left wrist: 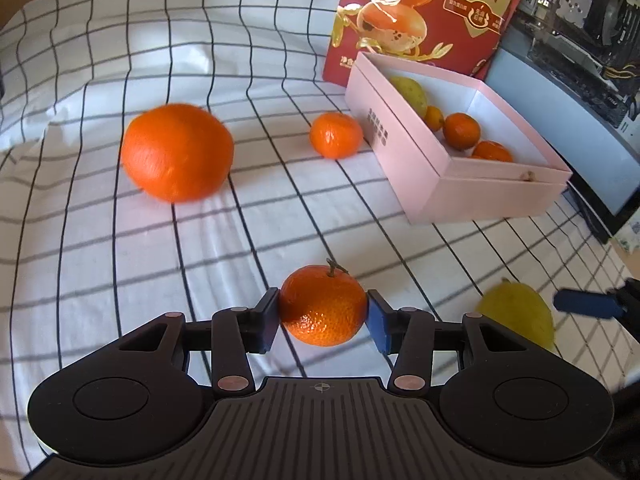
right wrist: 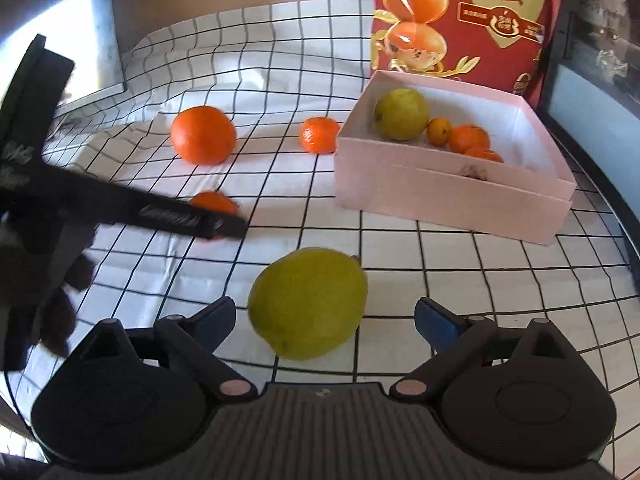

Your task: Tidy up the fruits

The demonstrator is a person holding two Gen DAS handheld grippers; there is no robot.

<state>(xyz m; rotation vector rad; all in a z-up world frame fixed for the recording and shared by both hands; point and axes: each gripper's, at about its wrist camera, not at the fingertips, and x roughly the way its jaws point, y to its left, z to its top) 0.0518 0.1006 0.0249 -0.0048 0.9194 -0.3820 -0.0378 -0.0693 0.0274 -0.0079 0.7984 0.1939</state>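
stemmed mandarin (left wrist: 323,305): on checked cloth, stem up | yellow-green pear (right wrist: 307,302): on its side near it | big orange (left wrist: 177,152), small mandarin (left wrist: 336,135): loose by pink box (left wrist: 404,168) | box: holds a pear and small oranges

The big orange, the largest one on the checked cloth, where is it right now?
The big orange lies loose on the checked cloth, left of a small mandarin that sits beside the pink box; neither hand-held gripper is near it.
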